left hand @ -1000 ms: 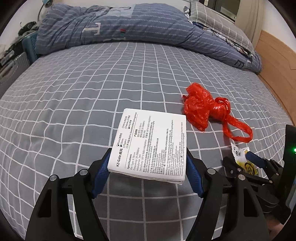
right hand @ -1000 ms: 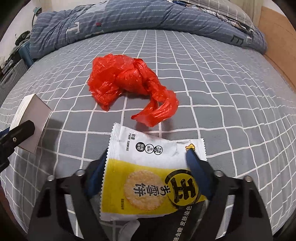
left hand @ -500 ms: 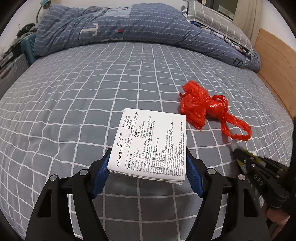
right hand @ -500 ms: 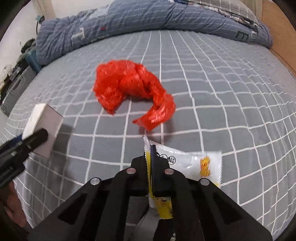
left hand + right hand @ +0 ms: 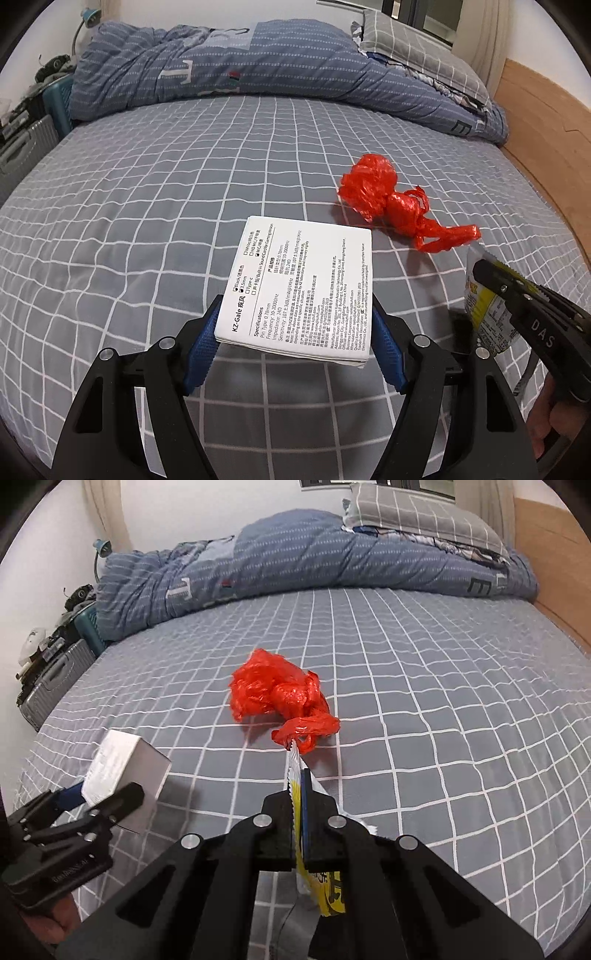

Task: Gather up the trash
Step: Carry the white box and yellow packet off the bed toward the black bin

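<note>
The bed [image 5: 155, 221], wide and covered in a grey sheet with a white grid, carries everything here; a rolled blue striped quilt [image 5: 258, 74] lies along its far edge with a grey checked pillow [image 5: 417, 48] at the quilt's right end, and a wooden headboard [image 5: 546, 118] runs down the bed's right side. Beyond the bed's left edge stand a grey suitcase [image 5: 55, 679] and some clutter against a white wall.

On the sheet, well in from the quilt, lies a crumpled red plastic bag [image 5: 391, 203], not yet picked up. It looks feather-light, soft and slippery; the bunched knot in its middle seems a surer place to pinch than the loose trailing handle.

Nearer than the bag, lifted off the sheet, the left claw [image 5: 295, 339] grips a flat white cardboard box printed with black text [image 5: 303, 288] by its two side edges. It looks stiff and light, so that squeeze should hold.

To the bag's near right, the right claw [image 5: 301, 786] is clamped flat on a thin white-and-yellow snack wrapper [image 5: 325, 886], crinkly and limp, hanging below the pads.
</note>
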Action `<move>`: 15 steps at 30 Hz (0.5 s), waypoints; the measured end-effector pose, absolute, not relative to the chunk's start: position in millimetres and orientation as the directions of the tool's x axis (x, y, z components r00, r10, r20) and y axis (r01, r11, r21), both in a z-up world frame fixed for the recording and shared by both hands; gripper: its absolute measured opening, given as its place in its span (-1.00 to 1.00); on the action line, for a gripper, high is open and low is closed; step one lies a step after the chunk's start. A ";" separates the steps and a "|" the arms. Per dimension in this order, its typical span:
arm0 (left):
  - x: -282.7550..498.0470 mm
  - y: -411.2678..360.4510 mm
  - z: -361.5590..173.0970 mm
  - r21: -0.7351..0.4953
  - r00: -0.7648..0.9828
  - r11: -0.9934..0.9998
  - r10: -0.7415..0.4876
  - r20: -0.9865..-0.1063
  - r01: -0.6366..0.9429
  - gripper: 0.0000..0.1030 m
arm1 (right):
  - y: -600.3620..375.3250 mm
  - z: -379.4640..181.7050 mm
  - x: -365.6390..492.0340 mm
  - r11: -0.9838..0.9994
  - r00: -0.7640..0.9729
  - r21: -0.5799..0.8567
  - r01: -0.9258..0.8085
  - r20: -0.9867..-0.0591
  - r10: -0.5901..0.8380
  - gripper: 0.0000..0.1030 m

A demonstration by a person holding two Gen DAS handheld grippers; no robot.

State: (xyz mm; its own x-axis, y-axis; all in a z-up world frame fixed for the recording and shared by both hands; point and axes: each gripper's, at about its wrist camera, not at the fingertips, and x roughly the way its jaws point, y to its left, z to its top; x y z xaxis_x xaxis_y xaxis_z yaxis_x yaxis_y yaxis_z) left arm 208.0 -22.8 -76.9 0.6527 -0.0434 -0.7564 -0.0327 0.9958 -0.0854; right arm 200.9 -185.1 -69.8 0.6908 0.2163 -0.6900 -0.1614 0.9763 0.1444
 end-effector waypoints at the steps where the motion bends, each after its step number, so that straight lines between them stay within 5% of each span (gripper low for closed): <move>1: 205.6 -24.1 -76.4 -0.085 0.653 0.996 -0.044 -0.756 -0.031 0.38 | -183.5 -69.1 197.3 0.977 0.695 0.139 -0.164 -0.687 0.215 -0.98; 15: 155.8 -25.1 -68.2 -0.088 0.666 0.996 -0.042 -0.745 -0.035 0.38 | -173.4 -57.9 150.7 0.970 0.693 0.155 -0.185 -0.680 0.241 -0.98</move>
State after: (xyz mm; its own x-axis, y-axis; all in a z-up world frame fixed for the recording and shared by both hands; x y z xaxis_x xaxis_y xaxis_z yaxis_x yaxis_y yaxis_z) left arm 155.8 -25.1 -68.2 0.6661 -0.0420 -0.7447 -0.0353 0.9955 -0.0877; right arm 150.7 -173.4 -57.9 0.6930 0.2408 -0.6796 -0.1849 0.9704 0.1554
